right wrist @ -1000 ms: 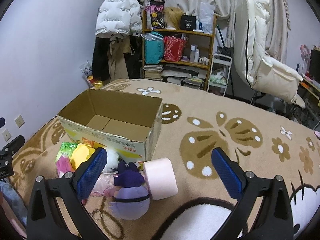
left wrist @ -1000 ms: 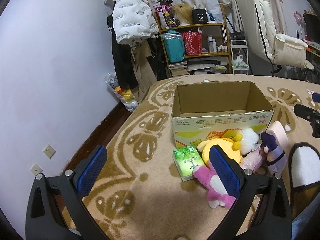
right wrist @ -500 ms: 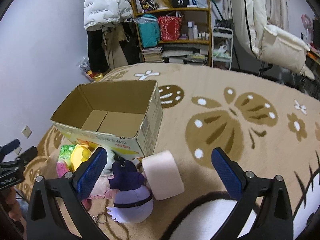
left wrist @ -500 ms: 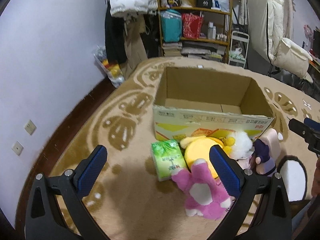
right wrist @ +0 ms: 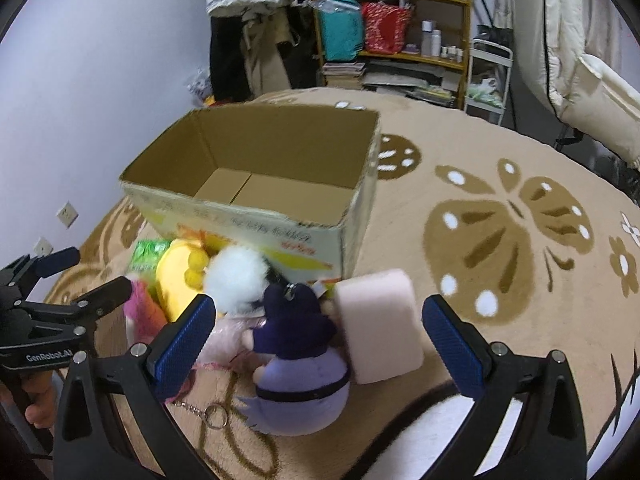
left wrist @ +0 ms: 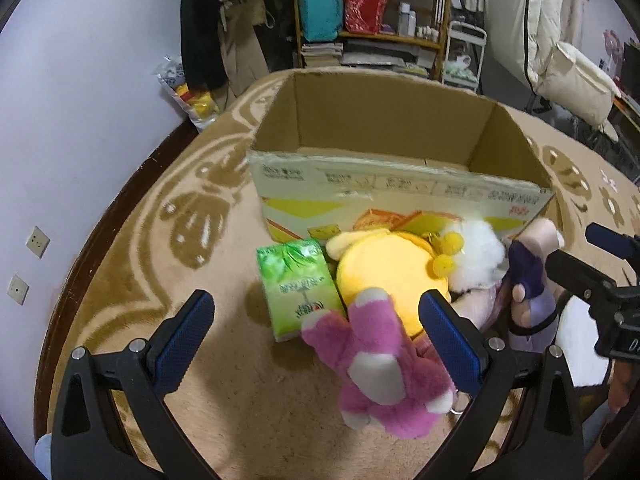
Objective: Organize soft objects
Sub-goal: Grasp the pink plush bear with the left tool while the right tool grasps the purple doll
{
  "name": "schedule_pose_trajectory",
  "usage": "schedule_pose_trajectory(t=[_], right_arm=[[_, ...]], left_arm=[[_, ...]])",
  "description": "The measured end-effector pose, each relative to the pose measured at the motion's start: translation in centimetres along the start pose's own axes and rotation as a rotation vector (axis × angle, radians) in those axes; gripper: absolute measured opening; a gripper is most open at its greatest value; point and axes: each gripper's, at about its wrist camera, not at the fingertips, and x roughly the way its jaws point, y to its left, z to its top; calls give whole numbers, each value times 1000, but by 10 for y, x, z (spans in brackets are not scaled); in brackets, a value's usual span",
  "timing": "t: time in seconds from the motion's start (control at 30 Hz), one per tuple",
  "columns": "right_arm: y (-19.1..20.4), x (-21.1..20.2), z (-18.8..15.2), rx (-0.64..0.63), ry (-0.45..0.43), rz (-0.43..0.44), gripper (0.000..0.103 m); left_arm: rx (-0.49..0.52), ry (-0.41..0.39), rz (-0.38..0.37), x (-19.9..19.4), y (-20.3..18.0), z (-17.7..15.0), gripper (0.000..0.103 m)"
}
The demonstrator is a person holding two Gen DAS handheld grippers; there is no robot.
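- The left gripper (left wrist: 316, 332) hangs with its two blue-padded fingers spread wide, grasping nothing; it is above the near end of the heap of soft things on the carpet (left wrist: 168, 264).
- Between and just ahead of its fingers lie the green tissue pack (left wrist: 298, 288) and the pink plush toy (left wrist: 380, 364), the toy's paws pointing up toward the camera.
- The right gripper (right wrist: 318, 338) is likewise spread wide and empty, hovering over the purple plush toy (right wrist: 298, 364), which sits between its fingers.
- A key ring (right wrist: 214, 416) on a short chain lies on the carpet just beside the purple toy.
- The pink sponge block (right wrist: 378, 326) leans against the purple toy's right side, close to the corner of the cardboard box (right wrist: 280, 216).
- The cardboard box stands open-topped on the carpet with nothing visible inside but its bottom flaps.
- All the soft things lie outside it, bunched against its printed front wall.
- The yellow plush (left wrist: 384, 272) lies in the middle of the heap, touching the tissue pack on one side and the white fluffy ball (left wrist: 474, 260) on the other.
- The white ball rests against the box front.
- In the right wrist view the left gripper shows at the left edge, with a hand (right wrist: 38, 408) on its grip.
- A shelf (right wrist: 394, 20) crowded with bags and bottles stands behind the carpet, beside hanging coats (right wrist: 248, 20).
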Motion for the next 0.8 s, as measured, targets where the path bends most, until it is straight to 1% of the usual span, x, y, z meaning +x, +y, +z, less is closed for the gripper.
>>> schedule_pose_trajectory(t=[0.2, 0.3, 0.37, 0.47, 0.53, 0.57, 0.6, 0.63, 0.7, 0.8], right_arm=[[10, 12, -8, -39, 44, 16, 103], [10, 19, -13, -32, 73, 30, 103], [11, 24, -16, -25, 93, 51, 98], [13, 29, -18, -30, 108, 61, 93], [13, 32, -18, -34, 114, 56, 84], [13, 32, -18, -33, 116, 56, 81], [12, 33, -18, -27, 117, 60, 79], [11, 33, -19, -21, 118, 61, 77], [7, 34, -18, -7, 126, 64, 77], [5, 38, -19, 1, 142, 63, 77]], left_arm=[[8, 55, -1, 15, -7, -8, 101], [18, 81, 6, 22, -9, -11, 101], [25, 94, 9, 25, -11, -14, 101], [43, 115, 13, 30, -13, -18, 101], [47, 126, 7, 31, -15, -20, 100], [42, 129, -1, 32, -14, -21, 96], [36, 131, -11, 32, -13, -22, 87], [25, 145, -46, 32, -13, -23, 82], [2, 165, -94, 31, -12, -26, 67], [-6, 163, -121, 29, -14, -28, 60]])
